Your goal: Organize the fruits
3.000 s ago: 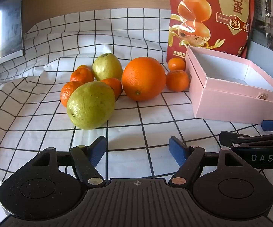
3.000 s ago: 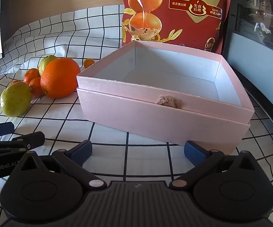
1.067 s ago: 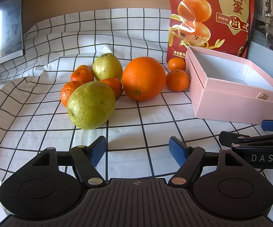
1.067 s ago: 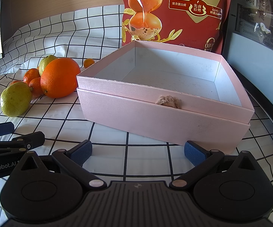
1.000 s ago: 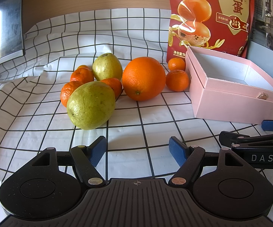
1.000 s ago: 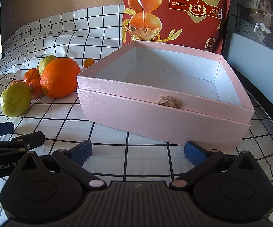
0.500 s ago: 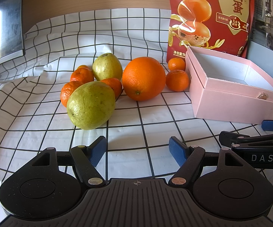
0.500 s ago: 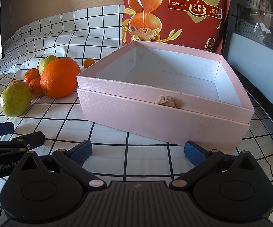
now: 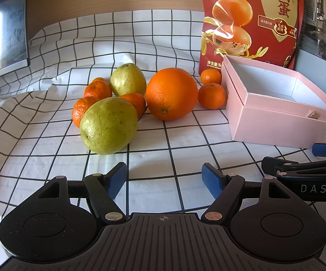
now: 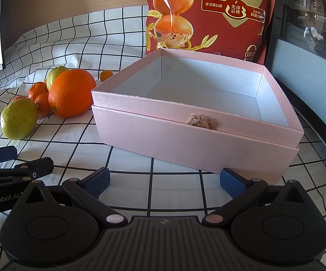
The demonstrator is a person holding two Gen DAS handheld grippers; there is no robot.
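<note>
A pile of fruit lies on the checked cloth: a near green pear (image 9: 108,125), a far green pear (image 9: 128,79), a big orange (image 9: 171,93) and several small mandarins (image 9: 211,96). An open, empty pink box (image 9: 275,122) stands to their right. My left gripper (image 9: 164,178) is open and empty, just in front of the near pear. My right gripper (image 10: 164,180) is open and empty, close to the pink box's (image 10: 194,135) front wall. The big orange (image 10: 71,92) and near pear (image 10: 18,122) also show in the right wrist view.
A tall red snack bag (image 9: 250,20) stands behind the box and also shows in the right wrist view (image 10: 208,13). A dark monitor (image 9: 3,22) is at the far left. A dark appliance (image 10: 309,33) rises at the right. The cloth (image 9: 50,135) is wrinkled at the left.
</note>
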